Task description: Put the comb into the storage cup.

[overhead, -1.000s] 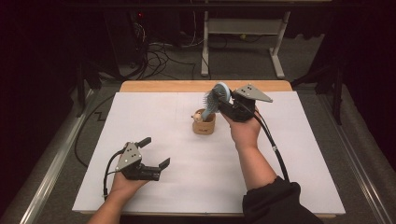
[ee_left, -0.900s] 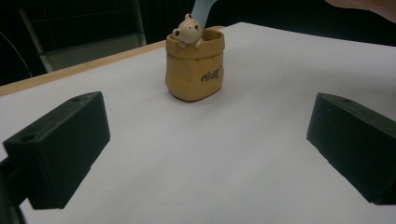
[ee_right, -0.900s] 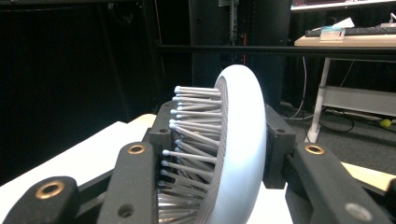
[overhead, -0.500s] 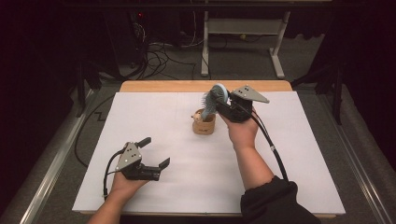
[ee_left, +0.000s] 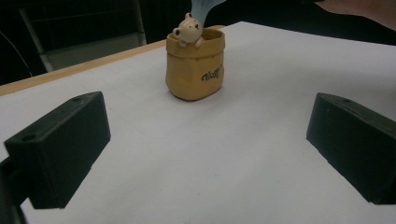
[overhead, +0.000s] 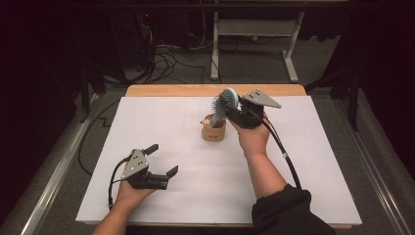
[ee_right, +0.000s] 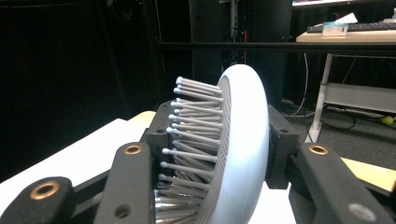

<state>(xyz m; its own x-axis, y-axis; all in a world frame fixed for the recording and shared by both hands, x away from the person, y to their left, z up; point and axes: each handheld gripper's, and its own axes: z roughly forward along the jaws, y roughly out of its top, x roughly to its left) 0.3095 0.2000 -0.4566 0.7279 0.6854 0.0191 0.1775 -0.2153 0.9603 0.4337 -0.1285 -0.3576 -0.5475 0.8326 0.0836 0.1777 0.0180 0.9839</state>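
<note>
Now hairbrush (ee_right: 233, 149) between right tongs (overhead: 230, 108).

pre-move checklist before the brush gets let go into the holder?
1. Right gripper has its jaws on the hairbrush head, just eased a little: ok.
2. Brush handle inside the bear holder: ok, its lower end enters the mouth.
3. Holder upright on the white sheet: ok.
4. Handle seated on the holder's bottom: cannot tell.
5. Left gripper open, apart from the holder: ok.
</note>
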